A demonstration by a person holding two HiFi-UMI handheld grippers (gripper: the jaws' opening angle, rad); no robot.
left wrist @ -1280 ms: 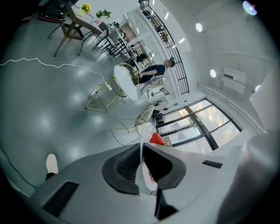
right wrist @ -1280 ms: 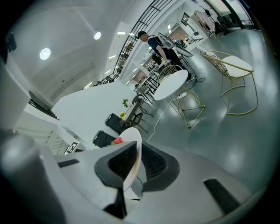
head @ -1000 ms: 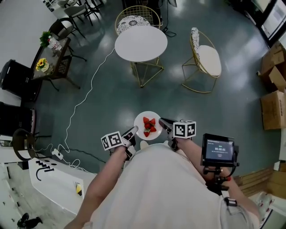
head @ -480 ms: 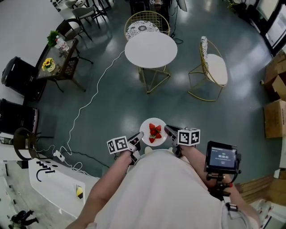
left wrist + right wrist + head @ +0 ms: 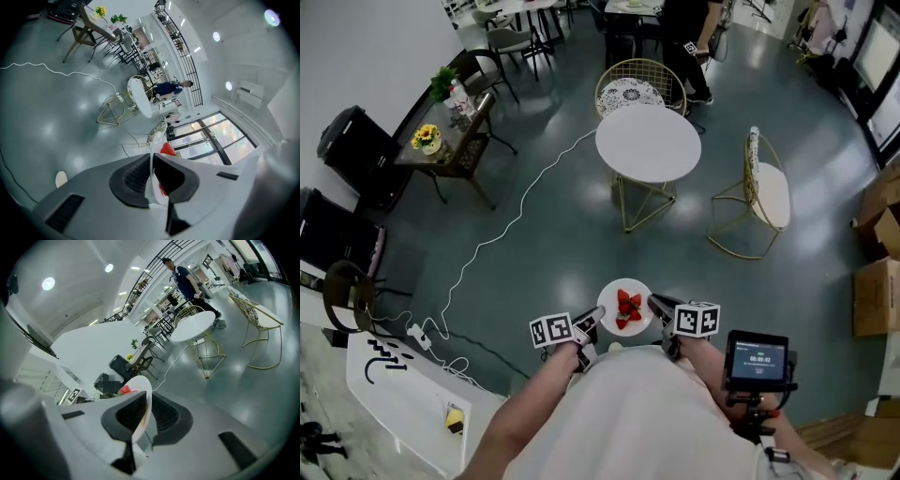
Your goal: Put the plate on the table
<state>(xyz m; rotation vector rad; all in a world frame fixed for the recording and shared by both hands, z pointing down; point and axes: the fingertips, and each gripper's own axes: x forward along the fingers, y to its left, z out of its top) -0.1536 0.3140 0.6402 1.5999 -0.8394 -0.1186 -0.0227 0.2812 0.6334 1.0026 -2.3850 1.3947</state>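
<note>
Gripper views show left tool [image 5: 151,163] and right tool [image 5: 146,401] clamping the plate [image 5: 608,304]; head view, its strawberries [image 5: 627,309].

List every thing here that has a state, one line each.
plate: held above the floor by both rims
strawberries: piled on the plate
left gripper: shut on the plate
right gripper: shut on the plate
round table: top bare, ahead of the plate

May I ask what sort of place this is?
Probably a café or lounge: a round white table on gold wire legs, a gold wire chair with a pale cushion, and a dark side table bearing yellow flowers.
</note>
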